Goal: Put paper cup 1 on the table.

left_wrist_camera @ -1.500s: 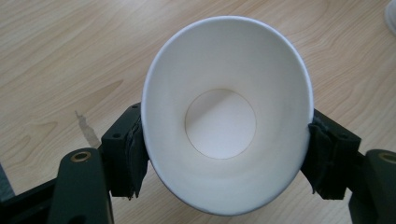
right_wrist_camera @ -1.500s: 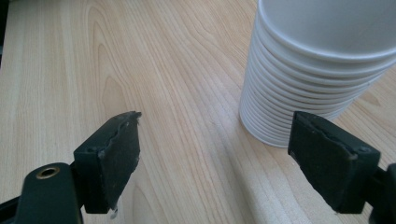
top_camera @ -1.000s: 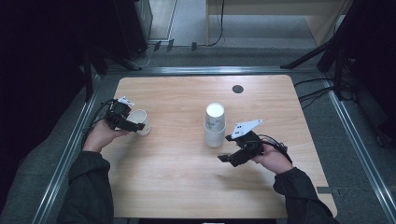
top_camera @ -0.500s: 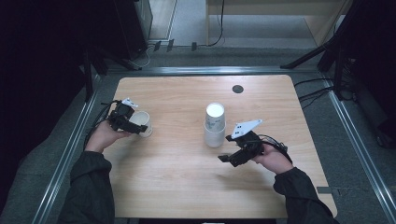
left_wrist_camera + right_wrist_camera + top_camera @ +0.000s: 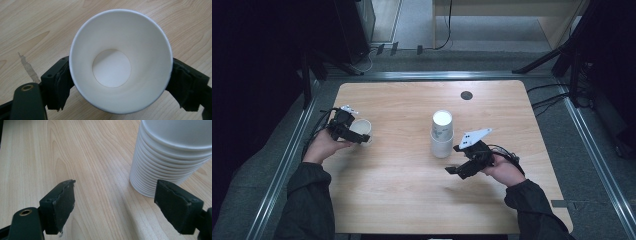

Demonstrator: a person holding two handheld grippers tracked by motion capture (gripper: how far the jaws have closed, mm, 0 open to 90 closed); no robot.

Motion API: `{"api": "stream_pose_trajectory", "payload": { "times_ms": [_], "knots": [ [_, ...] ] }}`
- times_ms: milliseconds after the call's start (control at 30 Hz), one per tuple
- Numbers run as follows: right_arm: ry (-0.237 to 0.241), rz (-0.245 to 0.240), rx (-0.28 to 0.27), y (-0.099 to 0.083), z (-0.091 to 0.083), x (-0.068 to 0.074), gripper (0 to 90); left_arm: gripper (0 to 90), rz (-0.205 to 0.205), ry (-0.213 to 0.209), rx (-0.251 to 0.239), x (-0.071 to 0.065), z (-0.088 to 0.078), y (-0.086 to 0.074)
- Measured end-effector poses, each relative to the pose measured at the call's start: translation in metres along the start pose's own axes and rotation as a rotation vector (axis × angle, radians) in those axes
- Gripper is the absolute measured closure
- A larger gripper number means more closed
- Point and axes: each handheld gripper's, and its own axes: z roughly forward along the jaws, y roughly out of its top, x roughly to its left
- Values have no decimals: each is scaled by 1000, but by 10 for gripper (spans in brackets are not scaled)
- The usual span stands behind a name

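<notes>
A: Wooden table, dark room. Where's your paper cup?

B: Upright at the table's left, between your left gripper's jaws, which have just been opening. Right gripper gapes empty beside the cup stack.

A: Light and crushable; pinch gently below the rim.

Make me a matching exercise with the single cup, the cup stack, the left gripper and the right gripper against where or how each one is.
Things:
1. single paper cup
2. stack of cups
3. left gripper
4. right gripper

States:
A. jaws apart over bare wood, nothing between them
B. upside down mid-table
C. upright, mouth up, empty
D. jaws just been opening, either side of a cup

Pairs: 1-C, 2-B, 3-D, 4-A
</notes>
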Motion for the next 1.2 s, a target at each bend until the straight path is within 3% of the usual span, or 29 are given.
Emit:
{"api": "stream_pose_trajectory", "payload": {
  "times_ms": [367, 467, 733, 833, 1133, 1200],
  "knots": [
    [-5, 7, -23, 1, -5, -1, 171, 144, -47, -41, -81, 6, -23, -4],
    [-6, 8, -19, 2, -7, -2, 171, 154, -31, -21, -100, 6, -31, -5],
    [-34, 13, -11, 5, -12, -3, 176, 155, -52, -76, -170, 4, -52, -3],
    [-42, 36, -2, 7, -14, -6, 202, 158, -50, -102, -186, -1, -56, 0],
    [-68, 131, -71, 12, -29, -19, 186, 159, 5, -159, -189, -21, -57, 12],
    [-88, 150, -62, 13, -30, -21, 173, 159, 16, -172, -196, -26, -57, 15]
  ]
}}
